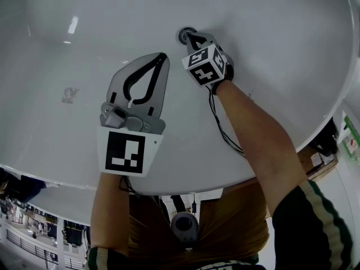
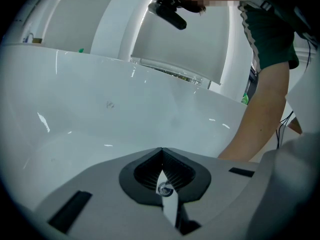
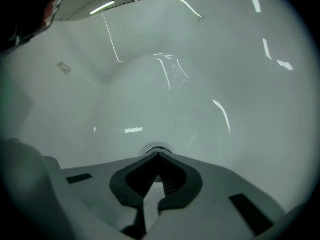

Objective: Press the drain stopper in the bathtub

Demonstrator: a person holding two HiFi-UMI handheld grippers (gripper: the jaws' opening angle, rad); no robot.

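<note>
The round metal drain stopper [image 1: 184,35] sits in the floor of the white bathtub [image 1: 270,44]. My right gripper [image 1: 193,37] is shut, its tips meeting right at the stopper; in the right gripper view only the stopper's rim [image 3: 156,149] shows above the closed tips [image 3: 158,155]. My left gripper [image 1: 163,55] hovers to the left and nearer me, shut with nothing in it. In the left gripper view its closed tips [image 2: 161,150] point at the bare tub wall [image 2: 125,109].
The tub's curved rim [image 1: 185,187] runs below my arms. A small dull mark [image 1: 69,95] lies on the tub floor at left. A cable [image 1: 220,129] trails from the right gripper. Boxes and floor clutter [image 1: 323,156] stand outside the tub at right.
</note>
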